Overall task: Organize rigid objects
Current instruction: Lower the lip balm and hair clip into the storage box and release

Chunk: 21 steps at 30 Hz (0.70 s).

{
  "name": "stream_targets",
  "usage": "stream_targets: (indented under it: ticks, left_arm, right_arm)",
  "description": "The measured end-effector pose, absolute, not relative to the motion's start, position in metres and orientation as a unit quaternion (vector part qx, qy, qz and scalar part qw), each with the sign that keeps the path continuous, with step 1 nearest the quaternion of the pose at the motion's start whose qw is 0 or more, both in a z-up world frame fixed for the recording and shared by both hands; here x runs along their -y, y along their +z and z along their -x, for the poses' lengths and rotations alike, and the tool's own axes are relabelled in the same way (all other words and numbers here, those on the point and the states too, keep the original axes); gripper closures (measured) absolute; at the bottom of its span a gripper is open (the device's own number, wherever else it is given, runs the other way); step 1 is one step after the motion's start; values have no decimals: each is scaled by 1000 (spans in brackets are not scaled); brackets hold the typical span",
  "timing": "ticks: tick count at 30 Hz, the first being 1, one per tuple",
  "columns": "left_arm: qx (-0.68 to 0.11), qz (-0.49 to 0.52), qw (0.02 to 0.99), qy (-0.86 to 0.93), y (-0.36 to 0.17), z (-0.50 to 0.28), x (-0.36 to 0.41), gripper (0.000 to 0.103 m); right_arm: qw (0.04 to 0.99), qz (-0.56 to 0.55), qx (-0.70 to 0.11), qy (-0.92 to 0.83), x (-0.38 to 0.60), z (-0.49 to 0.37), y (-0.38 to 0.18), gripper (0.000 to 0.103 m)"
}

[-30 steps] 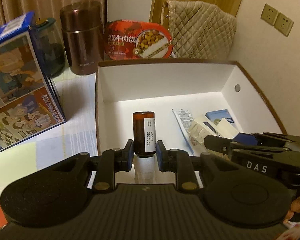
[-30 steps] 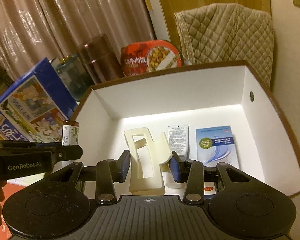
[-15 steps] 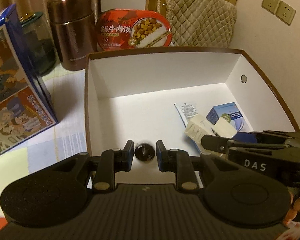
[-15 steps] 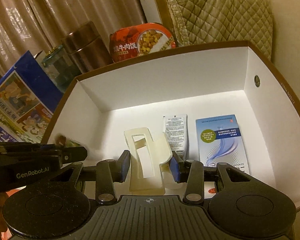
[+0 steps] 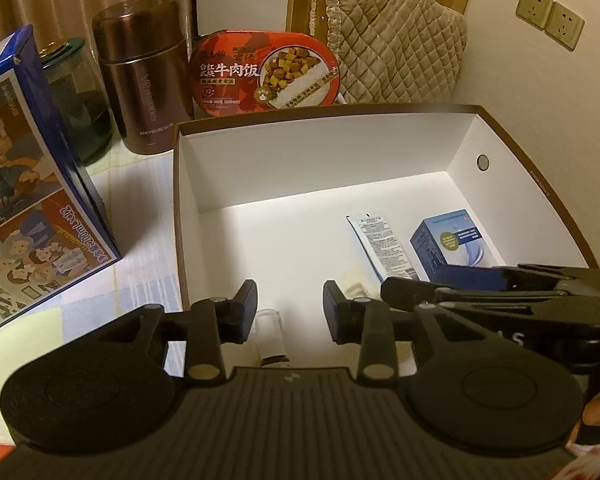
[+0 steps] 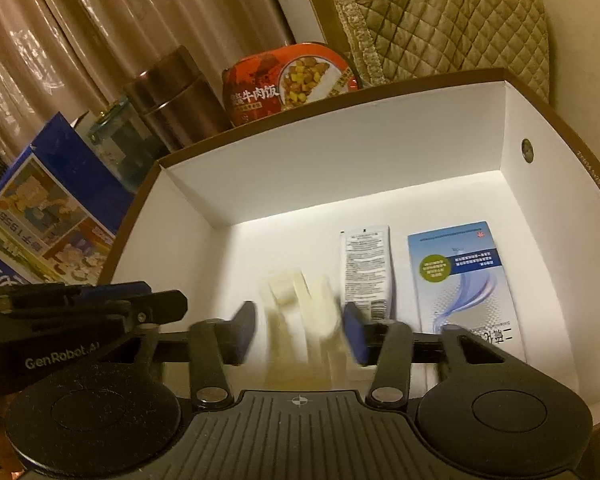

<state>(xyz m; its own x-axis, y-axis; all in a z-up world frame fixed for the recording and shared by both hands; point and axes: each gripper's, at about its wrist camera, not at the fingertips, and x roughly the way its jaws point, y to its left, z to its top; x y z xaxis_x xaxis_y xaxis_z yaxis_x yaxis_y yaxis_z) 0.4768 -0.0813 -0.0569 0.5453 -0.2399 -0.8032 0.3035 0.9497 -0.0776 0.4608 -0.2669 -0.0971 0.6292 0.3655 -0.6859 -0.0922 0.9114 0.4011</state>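
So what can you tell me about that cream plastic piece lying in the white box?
The cream plastic piece looks like a rigid moulded clip or holder, pale ivory, with slotted openings and a curved flap. It is motion-blurred in the right wrist view, so fine detail is lost. It sits on the floor of the white box, between the open fingers of the right tongs, which do not appear to clamp it. A white tube lies just to its right; whether they touch is unclear.

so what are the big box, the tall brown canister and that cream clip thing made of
Big box: looks like cardboard, matte white inside, brown edge, folded corners. Tall brown canister: probably metal, glossy with streaky highlights. Cream clip: likely moulded plastic, but it is motion-blurred, so the finish is unclear.
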Motion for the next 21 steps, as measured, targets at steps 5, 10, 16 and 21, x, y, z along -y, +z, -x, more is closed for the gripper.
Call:
stream_targets:
  ticks: [5, 10, 16, 21]
  left_arm:
    - [-455, -27, 877, -151, -55, -474, 77, 69]
    - [-455, -25, 878, -148, -54, -469, 74, 68]
    - [-457, -22, 878, -144, -51, -462, 73, 63]
    - [-453, -12, 880, -142, -44, -452, 69, 60]
  right_arm:
    - [890, -157, -409, 129, 268, -457, -93, 41]
    - [890, -153, -411, 124, 272, -452, -93, 40]
    - [892, -153, -408, 123, 275, -445, -89, 40]
    - [898, -148, -398, 118, 279, -436, -82, 40]
